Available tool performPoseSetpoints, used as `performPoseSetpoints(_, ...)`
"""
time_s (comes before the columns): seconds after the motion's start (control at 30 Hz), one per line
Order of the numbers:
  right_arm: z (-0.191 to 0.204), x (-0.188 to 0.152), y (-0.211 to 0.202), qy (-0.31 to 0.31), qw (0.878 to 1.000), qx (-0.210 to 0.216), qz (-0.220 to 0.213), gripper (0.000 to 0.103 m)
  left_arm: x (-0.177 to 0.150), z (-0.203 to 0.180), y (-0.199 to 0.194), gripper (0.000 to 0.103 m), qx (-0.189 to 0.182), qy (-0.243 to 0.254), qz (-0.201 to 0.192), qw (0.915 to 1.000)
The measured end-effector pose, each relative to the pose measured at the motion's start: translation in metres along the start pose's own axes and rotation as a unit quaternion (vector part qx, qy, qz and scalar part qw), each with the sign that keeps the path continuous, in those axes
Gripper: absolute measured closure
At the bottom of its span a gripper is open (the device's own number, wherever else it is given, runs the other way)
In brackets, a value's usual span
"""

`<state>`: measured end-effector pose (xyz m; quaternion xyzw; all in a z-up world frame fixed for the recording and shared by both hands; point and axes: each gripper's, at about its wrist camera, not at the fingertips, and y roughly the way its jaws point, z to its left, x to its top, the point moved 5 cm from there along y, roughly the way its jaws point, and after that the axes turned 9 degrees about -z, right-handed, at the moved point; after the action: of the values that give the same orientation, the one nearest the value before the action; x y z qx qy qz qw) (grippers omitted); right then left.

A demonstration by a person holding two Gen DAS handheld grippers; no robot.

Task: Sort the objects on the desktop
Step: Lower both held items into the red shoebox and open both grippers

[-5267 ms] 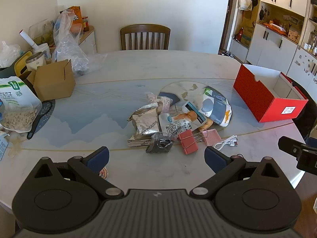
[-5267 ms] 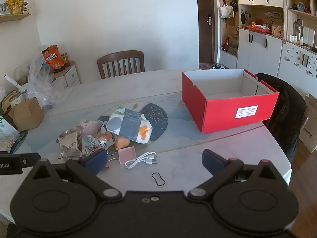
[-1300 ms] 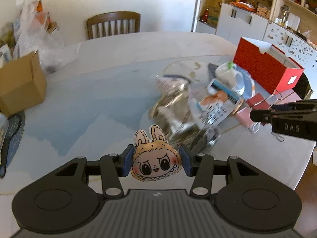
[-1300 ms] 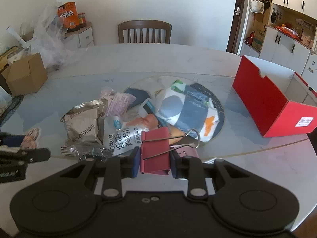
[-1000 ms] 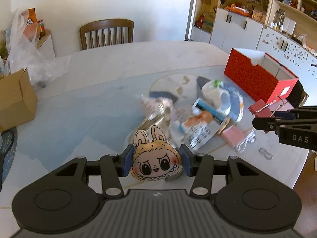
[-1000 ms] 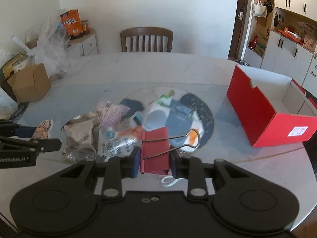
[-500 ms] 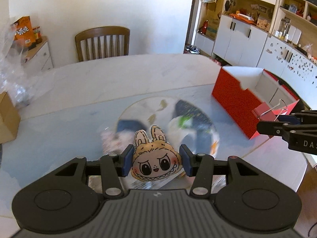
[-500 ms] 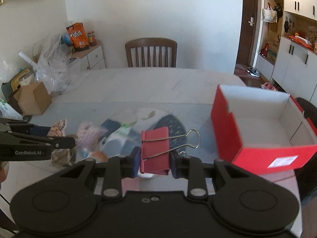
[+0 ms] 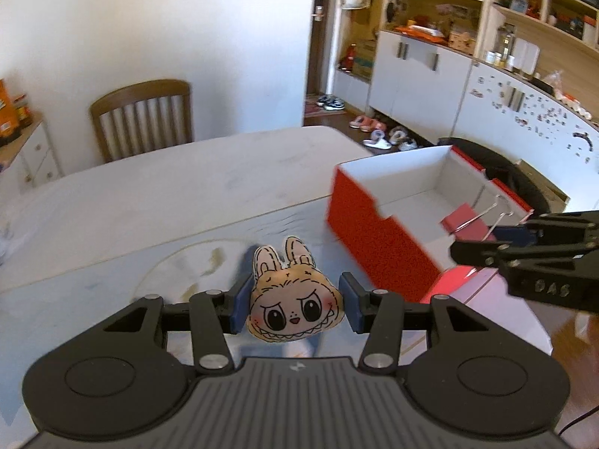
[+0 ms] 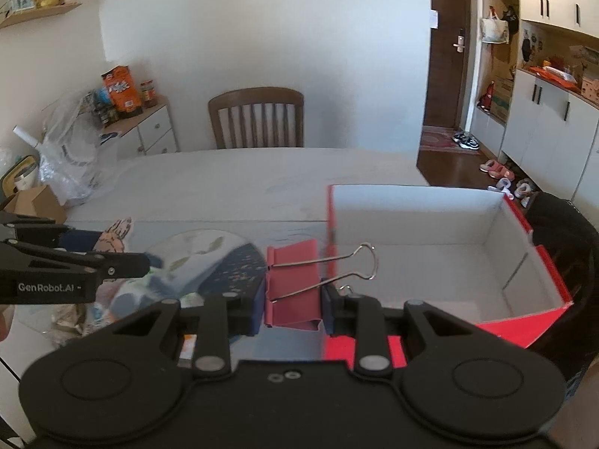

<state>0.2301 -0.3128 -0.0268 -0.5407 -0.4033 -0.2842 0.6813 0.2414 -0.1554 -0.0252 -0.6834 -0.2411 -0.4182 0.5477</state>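
Note:
My left gripper (image 9: 295, 305) is shut on a small bunny-eared plush face (image 9: 294, 301) and holds it above the table, left of the red box (image 9: 378, 232). My right gripper (image 10: 293, 301) is shut on a red binder clip (image 10: 294, 284) and holds it at the near left corner of the red box (image 10: 524, 325), which is open and white inside. In the left wrist view the clip (image 9: 466, 220) hangs over the box's right side. The plush's ears (image 10: 118, 237) show in the right wrist view.
Snack bags and a patterned pouch (image 10: 131, 299) lie on the table under the left gripper. A wooden chair (image 10: 256, 118) stands at the far side. A cardboard box (image 10: 35, 202) and plastic bags (image 10: 71, 157) sit at the far left. A black chair (image 10: 565, 224) stands behind the red box.
Both grippers, each holding its object, have lifted from the pile and swung right toward the red box. The clip now hangs at the box's edge.

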Motion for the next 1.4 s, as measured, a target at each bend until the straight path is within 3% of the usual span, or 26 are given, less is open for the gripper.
performPoseSetpoints(0.37,-0.074,-0.001,0.003,0.016,0.999,-0.043,-0.002,0.074,0.037,-0.086,0.054,0.055,-0.047,0.043,-0.004,0.9980)
performPoseSetpoints(0.77,-0.137,-0.007,0.025,0.031,0.996,-0.085,0.009,0.074,0.060,-0.131,0.121,0.055,-0.081,0.084,0.027,0.9927)
performPoseSetpoints(1.13,-0.163,-0.014,0.059,0.026,0.996,-0.076,0.042,0.074,0.060,-0.148,0.195,0.055,-0.085,0.107,0.110,0.9844)
performPoseSetpoints(1.4,-0.168,-0.027,0.098,0.008,0.994,-0.050,0.100,0.074,0.046,-0.156,0.238,0.055,-0.080,0.131,0.174,0.9727)
